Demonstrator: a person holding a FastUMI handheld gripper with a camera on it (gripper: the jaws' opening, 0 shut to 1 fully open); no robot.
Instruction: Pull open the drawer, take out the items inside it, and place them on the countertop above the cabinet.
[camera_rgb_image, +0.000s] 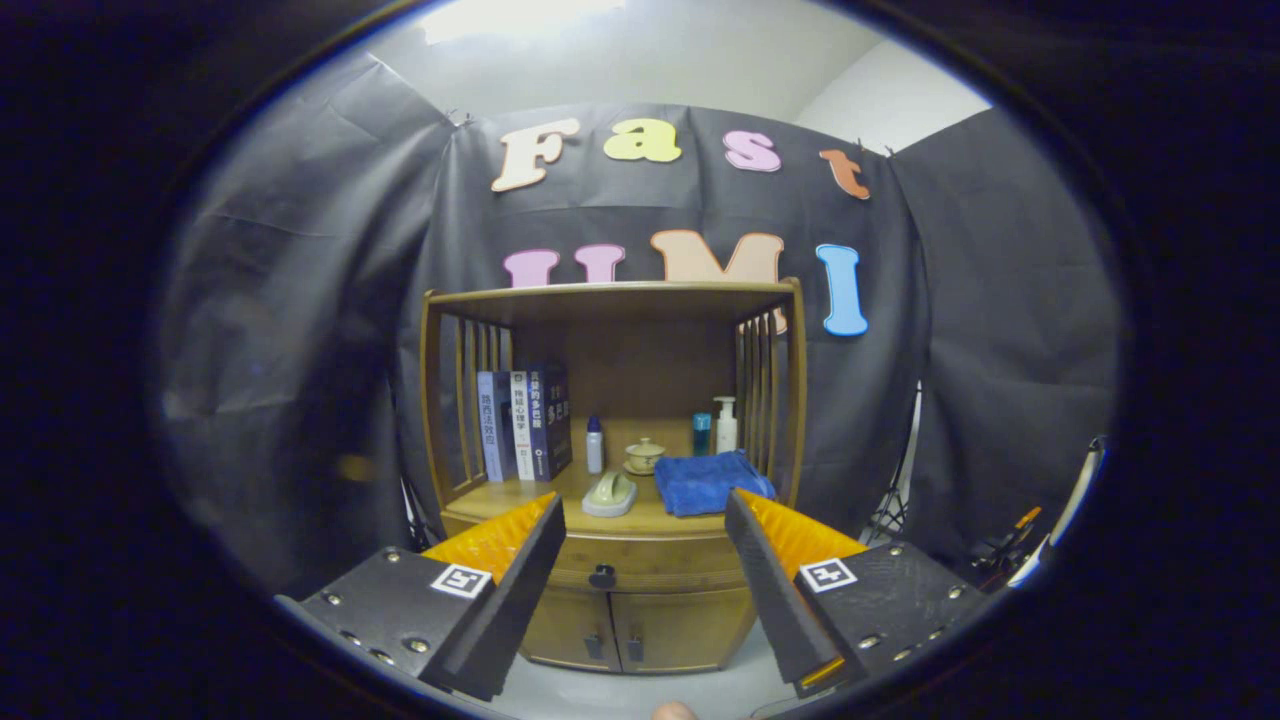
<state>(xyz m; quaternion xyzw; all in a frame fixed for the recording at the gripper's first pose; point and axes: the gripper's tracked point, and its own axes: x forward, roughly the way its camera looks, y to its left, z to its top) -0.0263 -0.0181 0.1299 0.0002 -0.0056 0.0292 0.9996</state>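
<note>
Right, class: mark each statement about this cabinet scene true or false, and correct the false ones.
1. The drawer is shut. True.
2. The tool is clamped on the drawer knob. False: its fingers stand open, short of the knob.
3. A blue towel lies on the countertop. True.
4. The books lie flat in a stack. False: they stand upright at the far-left side.
5. The two lower cabinet doors are open. False: both are closed.

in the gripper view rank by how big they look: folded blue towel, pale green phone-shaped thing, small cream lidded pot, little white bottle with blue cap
1. Folded blue towel
2. Pale green phone-shaped object
3. Small cream lidded pot and little white bottle with blue cap: too alike to rank.

Open fingers hang short of the cabinet.
</note>
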